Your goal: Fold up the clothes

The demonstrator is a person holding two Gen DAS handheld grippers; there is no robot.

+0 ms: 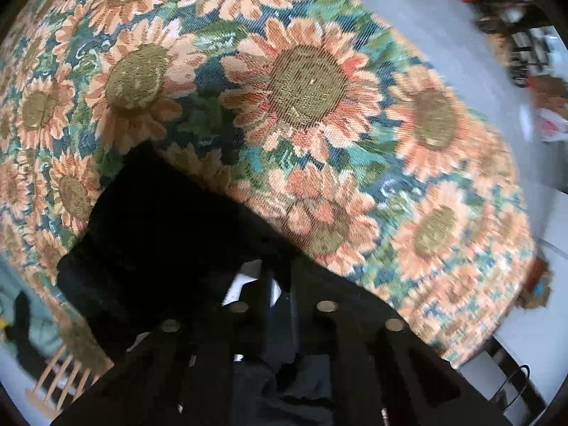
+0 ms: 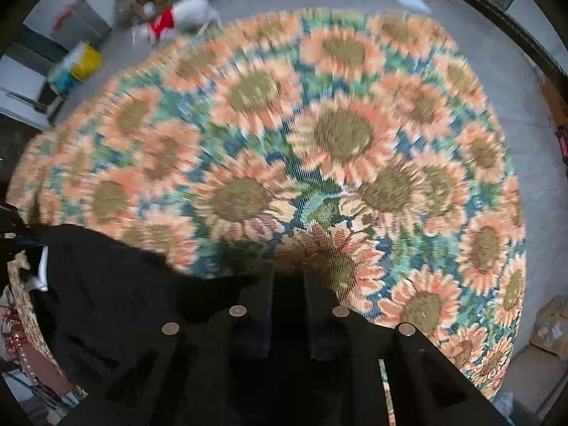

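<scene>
A black garment [image 1: 149, 234] lies bunched on the sunflower-patterned cloth [image 1: 305, 85] at the lower left of the left wrist view. My left gripper [image 1: 280, 280] is shut on an edge of it, and a white label [image 1: 239, 282] shows beside the fingers. In the right wrist view the same black garment [image 2: 106, 284] spreads over the lower left and runs into my right gripper [image 2: 288, 284]. Its jaws stand close together with dark fabric filling the gap. Both views are blurred by motion.
The sunflower cloth [image 2: 340, 135] covers a round surface with a fringe [image 1: 60, 376] at its edge. Grey floor [image 1: 443, 17] surrounds it. Boxes, bags and clutter [image 2: 184, 10] sit at the far side, and a cardboard box [image 2: 550, 323] lies at the right.
</scene>
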